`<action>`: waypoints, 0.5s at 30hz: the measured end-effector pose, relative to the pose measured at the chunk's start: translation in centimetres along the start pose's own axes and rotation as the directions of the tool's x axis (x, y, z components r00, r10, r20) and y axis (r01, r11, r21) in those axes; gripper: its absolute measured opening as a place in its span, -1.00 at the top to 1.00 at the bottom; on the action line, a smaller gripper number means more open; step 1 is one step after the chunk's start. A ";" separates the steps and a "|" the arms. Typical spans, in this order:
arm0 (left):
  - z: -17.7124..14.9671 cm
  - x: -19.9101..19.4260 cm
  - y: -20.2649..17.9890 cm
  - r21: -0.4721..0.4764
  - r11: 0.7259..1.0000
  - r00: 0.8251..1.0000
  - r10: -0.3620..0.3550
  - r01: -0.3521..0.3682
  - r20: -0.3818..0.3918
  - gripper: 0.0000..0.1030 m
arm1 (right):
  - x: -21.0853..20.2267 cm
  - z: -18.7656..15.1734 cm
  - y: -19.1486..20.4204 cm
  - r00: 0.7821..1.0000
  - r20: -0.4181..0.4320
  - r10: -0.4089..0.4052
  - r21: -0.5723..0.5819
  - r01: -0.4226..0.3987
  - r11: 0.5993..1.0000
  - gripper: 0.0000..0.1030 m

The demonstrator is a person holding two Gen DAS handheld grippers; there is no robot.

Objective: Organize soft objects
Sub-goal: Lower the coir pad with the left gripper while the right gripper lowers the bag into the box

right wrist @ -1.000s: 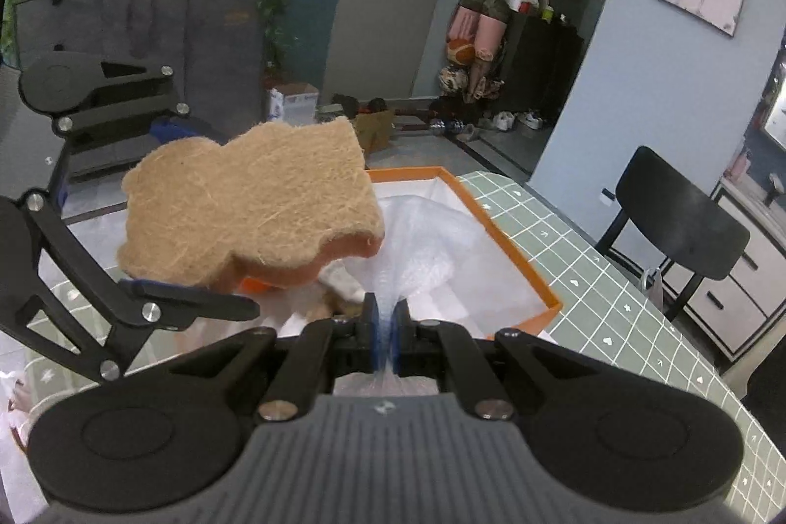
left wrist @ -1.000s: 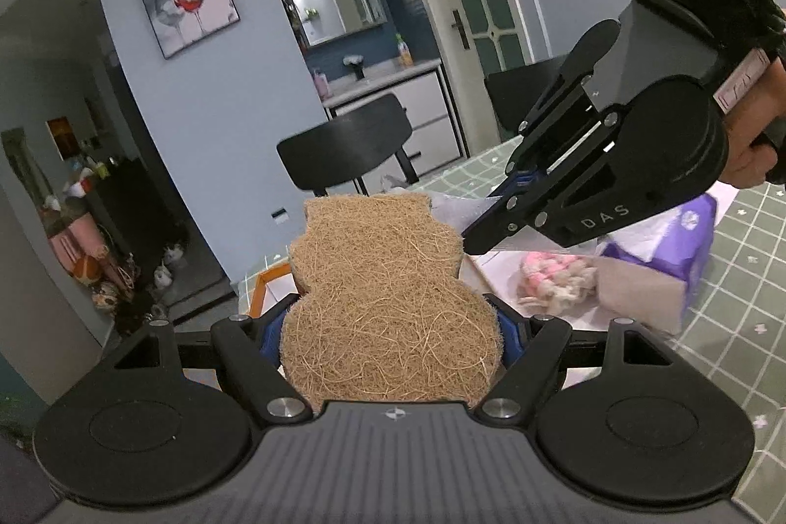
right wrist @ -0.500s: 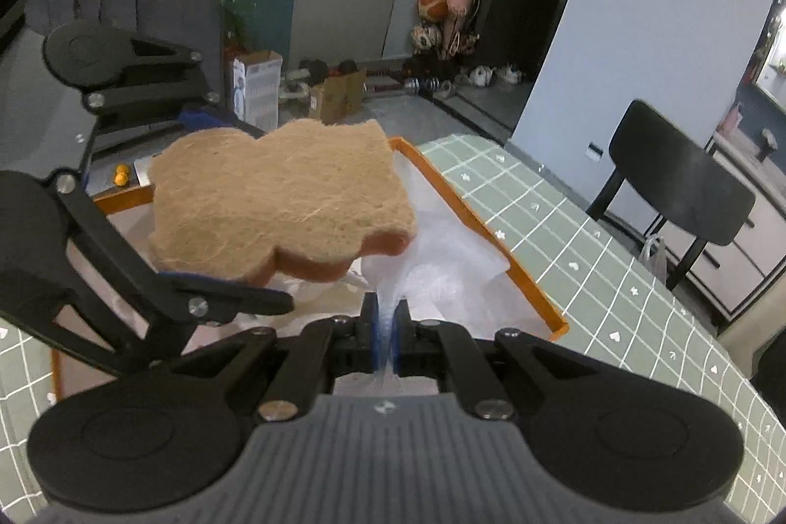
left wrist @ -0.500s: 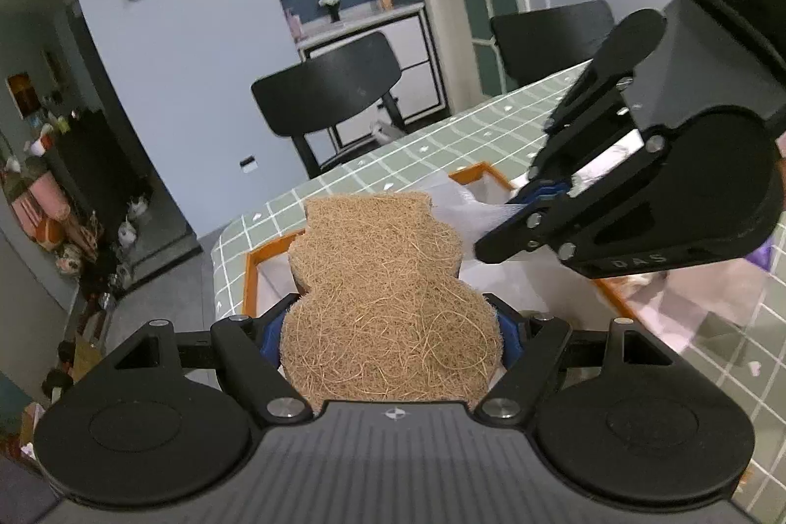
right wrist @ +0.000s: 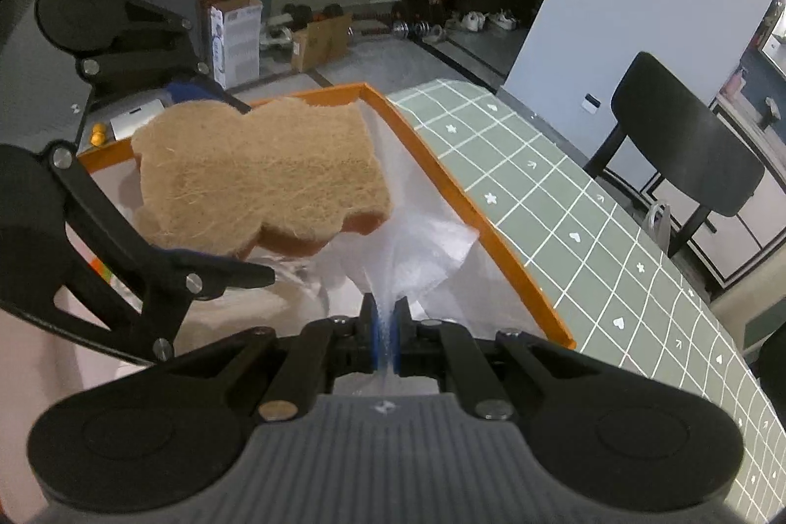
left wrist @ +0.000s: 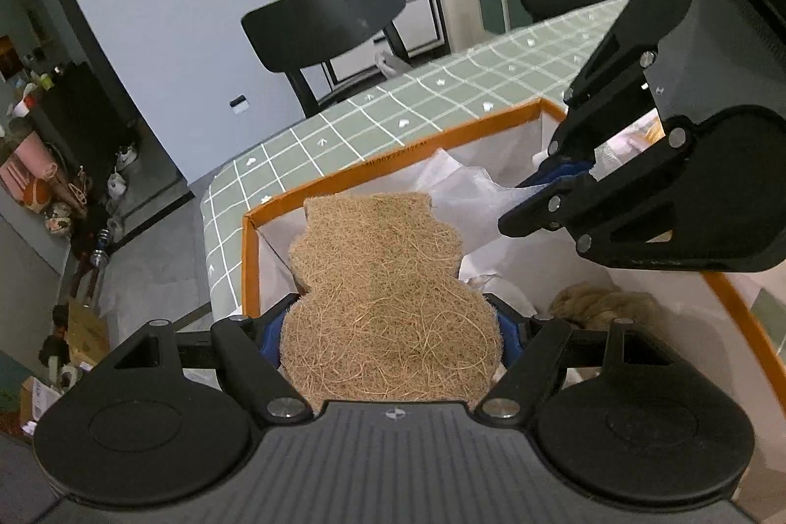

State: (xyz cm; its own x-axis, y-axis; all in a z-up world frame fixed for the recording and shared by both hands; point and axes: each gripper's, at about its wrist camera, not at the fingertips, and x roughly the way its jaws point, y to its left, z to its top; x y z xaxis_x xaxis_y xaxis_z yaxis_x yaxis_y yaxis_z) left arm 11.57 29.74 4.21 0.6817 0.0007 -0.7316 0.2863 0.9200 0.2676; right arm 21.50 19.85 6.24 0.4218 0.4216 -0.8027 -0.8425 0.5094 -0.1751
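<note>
Now the left gripper [left wrist: 390, 327] is pinching a tan, gourd-shaped fibre scrub pad [left wrist: 383, 293] over the orange-rimmed box [left wrist: 393, 153]; the right gripper [right wrist: 388, 330] is squeezing a thin white plastic sheet [right wrist: 417, 249]. Next, probably: lowering both inside and releasing.

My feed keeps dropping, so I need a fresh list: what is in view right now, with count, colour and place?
Gourd-shaped coir scrubbing pad with orange sponge backing: one, tan, held over the box.
Thin plastic bag: one, translucent white, pinched at one edge, trailing into the box.
Orange-rimmed cardboard box: one, white inside, on the table.
Knotted rope bundle: one, beige, inside the box.
Checked tablecloth: one, green with white lines, covering the table.
Black chairs: two, beyond the table.
Left gripper: black, clamped on the pad.
Right gripper: black, shut on the bag.
</note>
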 end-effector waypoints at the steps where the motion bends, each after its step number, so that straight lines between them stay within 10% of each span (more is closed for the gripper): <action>1: 0.1 0.2 0.0 0.005 1.000 1.000 0.001 -0.001 -0.008 -0.73 | 0.3 -0.1 -0.2 1.000 -0.005 -0.001 -0.002 0.001 1.000 0.96; 15: 1.0 2.7 -0.5 0.037 0.999 0.995 -0.004 0.008 -0.104 -0.73 | 3.0 0.2 0.6 0.996 -0.084 0.010 -0.029 -0.013 1.000 0.95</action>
State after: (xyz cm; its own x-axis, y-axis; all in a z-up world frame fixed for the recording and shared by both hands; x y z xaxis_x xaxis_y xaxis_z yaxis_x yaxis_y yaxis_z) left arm 13.97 28.87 2.69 0.6068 0.0380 -0.7939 0.3165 0.9047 0.2852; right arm 22.27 21.54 3.84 0.3835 0.3623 -0.8495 -0.8571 0.4823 -0.1812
